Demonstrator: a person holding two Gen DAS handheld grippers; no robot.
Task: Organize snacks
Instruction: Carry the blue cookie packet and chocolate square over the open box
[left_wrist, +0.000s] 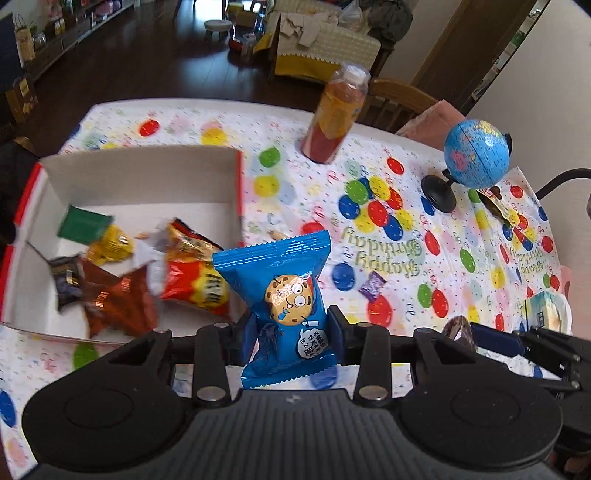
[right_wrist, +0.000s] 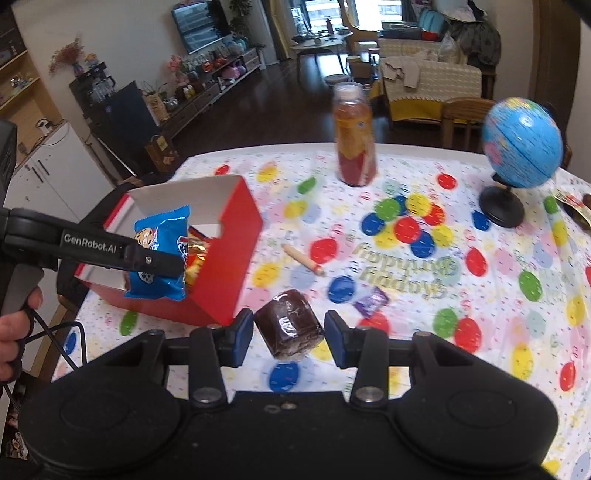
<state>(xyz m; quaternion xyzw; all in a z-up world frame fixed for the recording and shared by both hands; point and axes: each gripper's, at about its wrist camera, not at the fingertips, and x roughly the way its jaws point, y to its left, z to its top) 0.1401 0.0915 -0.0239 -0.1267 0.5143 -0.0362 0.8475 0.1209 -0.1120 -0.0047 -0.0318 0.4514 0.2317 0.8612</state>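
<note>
The left claw (left_wrist: 291, 326) is pinching a blue cookie packet (left_wrist: 286, 295), which stands upright between the two pads at lower centre of the left wrist view. In the right wrist view the same packet appears at centre left, held in front of the open side of the red-and-white box (right_wrist: 229, 236).

The right claw (right_wrist: 290, 332) is pinching a brown wrapped cake roll (right_wrist: 290, 325) at lower centre of its view; the left pad looks just clear of the wrapper and the right pad close against it, so full contact on both sides cannot be confirmed.

The box sits at centre left on the table (left_wrist: 406, 258), which carries a balloon-print birthday cloth. Inside the box lie several snack packets, among them a red-and-yellow packet (left_wrist: 192, 284), a green packet (left_wrist: 83, 223) and a dark brown packet (left_wrist: 118, 302).

On the cloth, to the right of the box, lie a small purple candy (right_wrist: 371, 301) and a stick-shaped snack (right_wrist: 303, 258). A bottle (right_wrist: 352, 136) and a globe (right_wrist: 521, 146) stand towards the upper part of the frame.
</note>
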